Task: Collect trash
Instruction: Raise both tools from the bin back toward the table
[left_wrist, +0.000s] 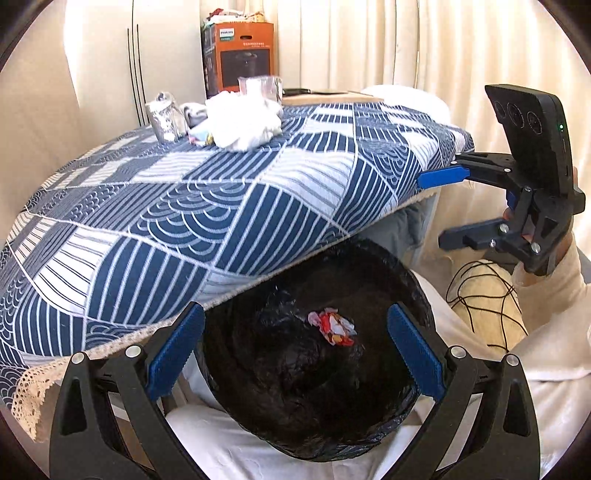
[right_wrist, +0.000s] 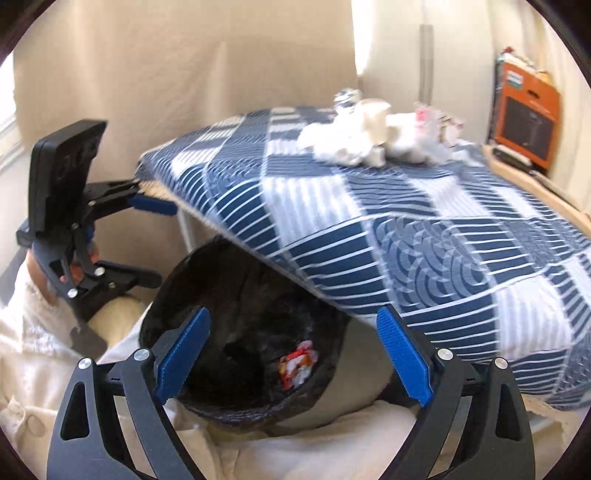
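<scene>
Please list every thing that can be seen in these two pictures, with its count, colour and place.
wrapper: one, red and white, inside the bin
bin: one, black liner, below the table edge
tissues: one crumpled heap, white, on the far part of the table
can: one, silver, left of the tissues
tablecloth: one, blue and white, covering the table
box: one, orange, behind the table
left gripper: open, empty, above the bin
right gripper: open, empty, above the bin

I see bright daylight glowing through the curtains (left_wrist: 461, 48) — the right wrist view smears with motion blur, and fisheye bends both edges.
</scene>
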